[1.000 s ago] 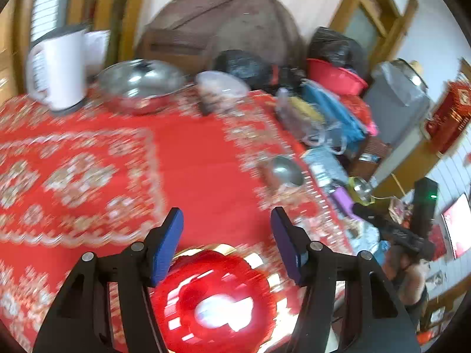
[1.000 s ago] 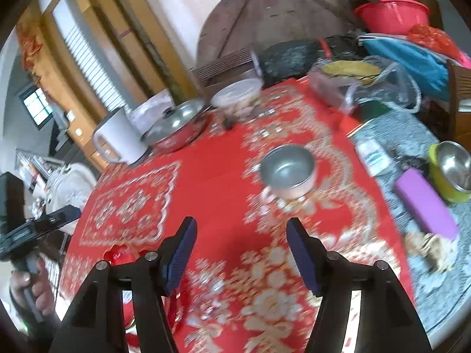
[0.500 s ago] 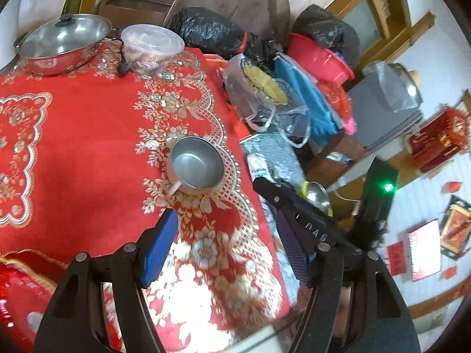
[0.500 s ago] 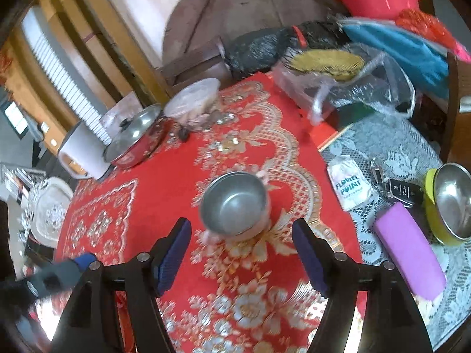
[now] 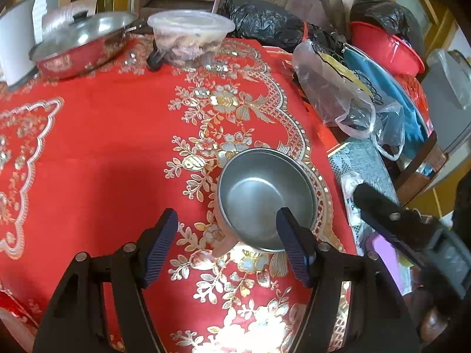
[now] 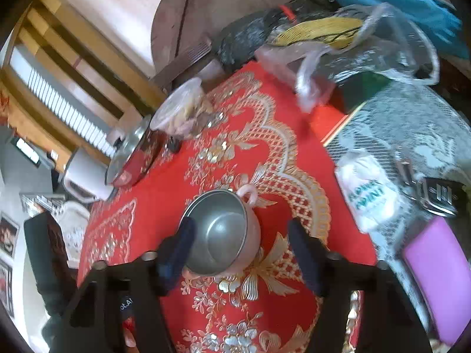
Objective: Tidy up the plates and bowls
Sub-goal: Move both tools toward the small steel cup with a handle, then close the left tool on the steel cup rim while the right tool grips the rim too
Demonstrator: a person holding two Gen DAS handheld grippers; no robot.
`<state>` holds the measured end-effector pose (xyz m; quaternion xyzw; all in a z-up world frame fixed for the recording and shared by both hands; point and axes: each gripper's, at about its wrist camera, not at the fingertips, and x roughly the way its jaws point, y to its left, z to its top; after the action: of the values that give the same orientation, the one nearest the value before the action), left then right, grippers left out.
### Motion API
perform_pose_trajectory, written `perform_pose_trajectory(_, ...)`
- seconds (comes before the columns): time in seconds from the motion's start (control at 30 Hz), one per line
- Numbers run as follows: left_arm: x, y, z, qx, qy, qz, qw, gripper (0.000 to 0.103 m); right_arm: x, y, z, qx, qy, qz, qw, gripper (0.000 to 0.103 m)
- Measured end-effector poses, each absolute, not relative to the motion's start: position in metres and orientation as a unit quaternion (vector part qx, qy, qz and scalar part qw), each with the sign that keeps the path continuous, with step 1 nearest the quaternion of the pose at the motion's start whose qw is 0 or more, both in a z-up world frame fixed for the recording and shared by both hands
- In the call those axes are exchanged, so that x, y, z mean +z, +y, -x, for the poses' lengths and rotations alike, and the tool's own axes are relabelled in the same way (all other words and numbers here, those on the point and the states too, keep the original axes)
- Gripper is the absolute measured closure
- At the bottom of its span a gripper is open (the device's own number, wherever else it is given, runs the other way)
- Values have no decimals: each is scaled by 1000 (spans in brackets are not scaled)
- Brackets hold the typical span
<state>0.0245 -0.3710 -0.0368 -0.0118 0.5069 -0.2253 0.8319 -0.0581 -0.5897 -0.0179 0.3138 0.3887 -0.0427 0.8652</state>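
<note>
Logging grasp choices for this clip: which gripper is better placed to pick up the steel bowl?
Right. The right gripper is open with the steel bowl between its fingers. The left gripper, also open, sits off to the bowl's side.

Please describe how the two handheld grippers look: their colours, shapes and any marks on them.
Both the left gripper and the right gripper have black, angular frames with silver screw heads. Their fingers carry flat dark blue pads with fine ribs. On the right gripper's frame there is small white lettering, too small to read fully. No cables are visible.
</note>
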Motion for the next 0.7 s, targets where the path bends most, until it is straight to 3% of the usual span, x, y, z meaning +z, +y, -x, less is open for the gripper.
perform_pose_trajectory(0.27,-56,-385,-32,-229,528,-6,818,35,-43,-582,32,-54,430,-304,849,77)
perform_pose_trajectory(0.43,-63,-390,-28,-240,538,-4,808,60,-51,-580,29,-59,439,-305,843,80)
perform_pose_trajectory(0.7,-64,-392,-27,-241,533,10,811,74,-54,-576,25,-63,452,-300,838,82)
